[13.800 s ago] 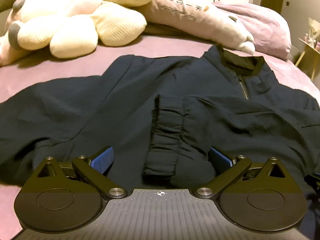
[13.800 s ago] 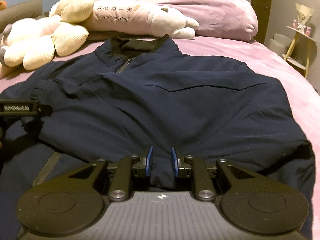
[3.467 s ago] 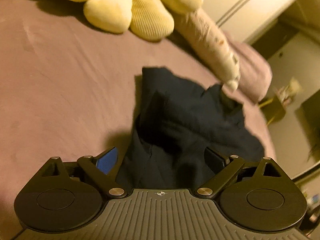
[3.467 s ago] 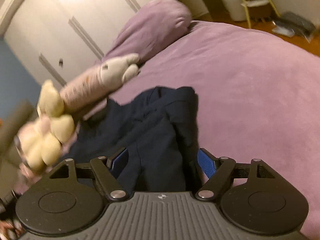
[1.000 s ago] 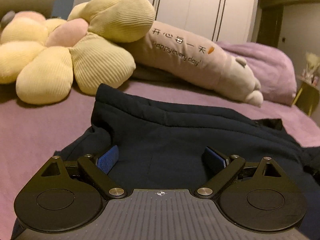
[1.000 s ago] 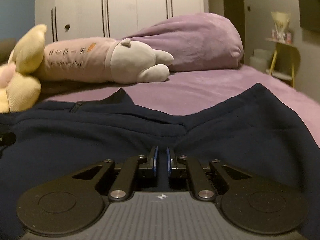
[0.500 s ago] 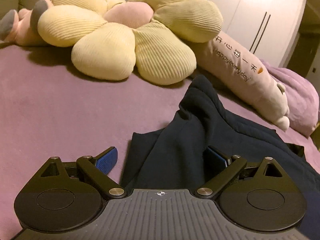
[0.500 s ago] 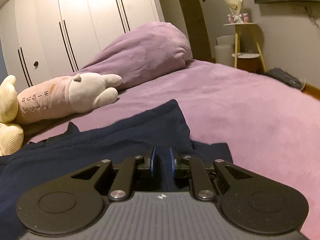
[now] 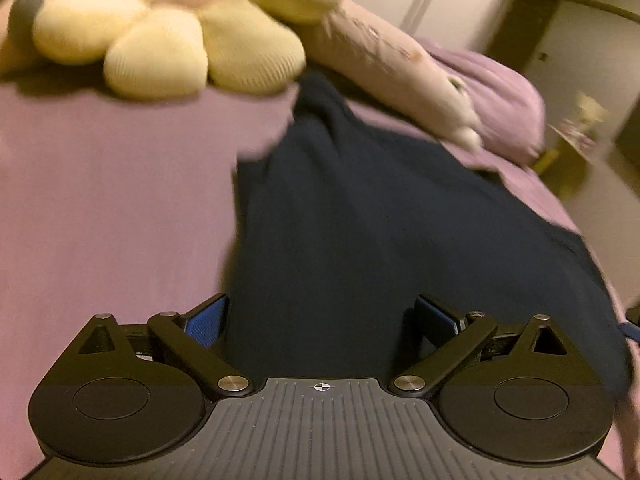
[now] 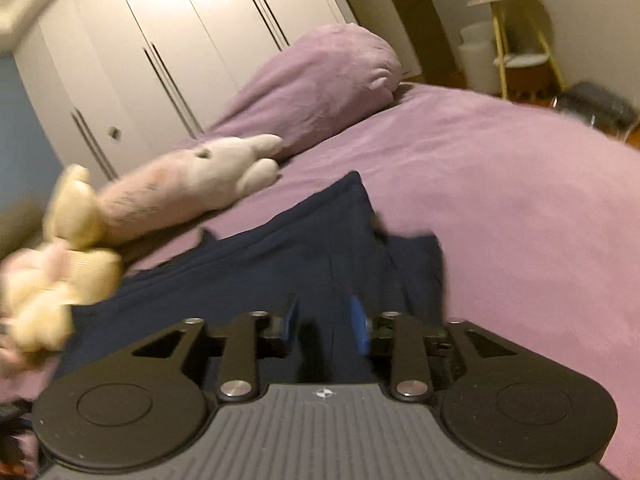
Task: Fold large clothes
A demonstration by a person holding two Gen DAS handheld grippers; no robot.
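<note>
Right tongs [image 10: 323, 322] opening since before, navy jacket [image 10: 280, 276] between them.

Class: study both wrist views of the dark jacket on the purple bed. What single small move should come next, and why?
Probably draw the right gripper back clear of the navy jacket. Its jaws are opening with cloth between the pads but not pinched, and the left gripper is wide open. The jacket lies bunched on the purple bedspread, so one could then check the fold.

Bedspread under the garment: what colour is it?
Plain purple bedspread, no pattern; clearest in the right wrist view.
</note>
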